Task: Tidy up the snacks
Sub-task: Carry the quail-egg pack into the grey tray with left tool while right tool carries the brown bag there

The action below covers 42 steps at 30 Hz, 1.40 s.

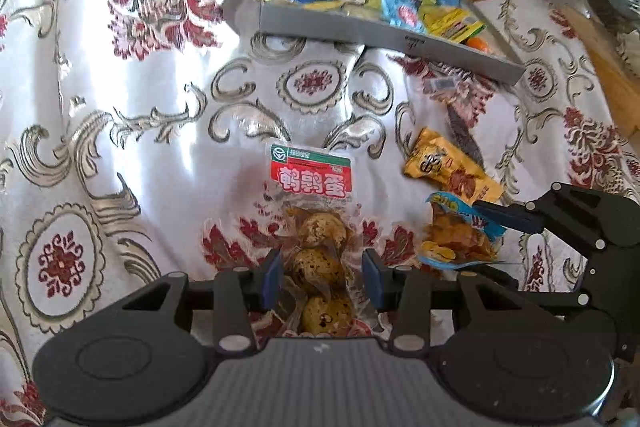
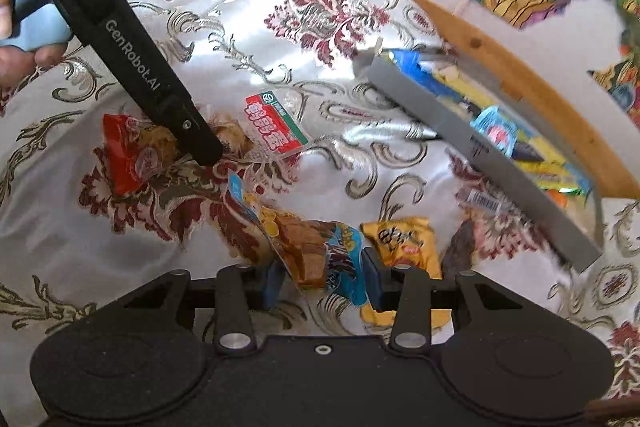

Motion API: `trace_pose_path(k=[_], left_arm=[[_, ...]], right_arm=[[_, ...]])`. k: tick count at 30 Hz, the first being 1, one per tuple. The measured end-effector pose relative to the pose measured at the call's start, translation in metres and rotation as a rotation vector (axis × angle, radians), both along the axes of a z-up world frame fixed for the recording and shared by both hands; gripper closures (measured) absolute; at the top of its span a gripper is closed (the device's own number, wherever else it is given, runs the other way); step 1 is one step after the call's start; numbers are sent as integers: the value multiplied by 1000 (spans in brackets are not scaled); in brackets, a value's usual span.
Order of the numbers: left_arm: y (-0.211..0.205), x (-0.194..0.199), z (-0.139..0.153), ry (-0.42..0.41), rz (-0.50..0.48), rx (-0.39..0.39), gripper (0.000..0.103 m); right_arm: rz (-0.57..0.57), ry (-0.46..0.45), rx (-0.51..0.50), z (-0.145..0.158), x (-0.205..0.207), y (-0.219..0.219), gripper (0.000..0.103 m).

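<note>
The patterned cloth on the counter (image 1: 120, 107) is lying bare across its whole left half, giving a claw open passage there. Toward the far edge, the grey tray (image 1: 384, 39) is blocking the way, its near wall standing up. Right of middle, the quail egg packet (image 1: 316, 211), yellow packet (image 1: 452, 167) and blue-edged packet (image 1: 460, 235) are crowding close together, leaving only narrow gaps.

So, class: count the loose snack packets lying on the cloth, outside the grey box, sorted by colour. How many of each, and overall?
Red packet: 1
Clear quail-egg pack with red label: 1
Blue-edged packet: 1
Yellow packet: 1
Clear packet with barcode: 1
Total: 5
</note>
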<state>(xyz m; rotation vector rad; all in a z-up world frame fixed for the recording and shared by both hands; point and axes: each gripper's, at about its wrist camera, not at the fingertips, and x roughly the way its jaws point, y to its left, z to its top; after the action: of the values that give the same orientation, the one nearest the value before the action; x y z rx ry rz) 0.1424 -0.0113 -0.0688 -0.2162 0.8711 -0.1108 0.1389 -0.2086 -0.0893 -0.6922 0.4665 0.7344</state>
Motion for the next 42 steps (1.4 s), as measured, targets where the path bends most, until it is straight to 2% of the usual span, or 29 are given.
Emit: trace_pose_path(k=[11,19,25,32,36,42], left_arm=[[-4,0,16,-100,28,-8,57],[-8,24,37,-187,56,2,57],[-4,65,63,-222,94,2,57],[1,123,93,-251,157,1,57],[-3,163,105,-266,190,27,56],[-18,213,109,-308,222,76,56]], right_arm=[[-75,-95,50,11,4,-4,60],[-153,-151,154,20,21,-11,60],[-215,-196,241,28,42,-18,60],[-291,-259,377,44,86,-21,59],[-293,-310,389,47,108,-21,59],[-352,-302,419,50,154,-29,58]])
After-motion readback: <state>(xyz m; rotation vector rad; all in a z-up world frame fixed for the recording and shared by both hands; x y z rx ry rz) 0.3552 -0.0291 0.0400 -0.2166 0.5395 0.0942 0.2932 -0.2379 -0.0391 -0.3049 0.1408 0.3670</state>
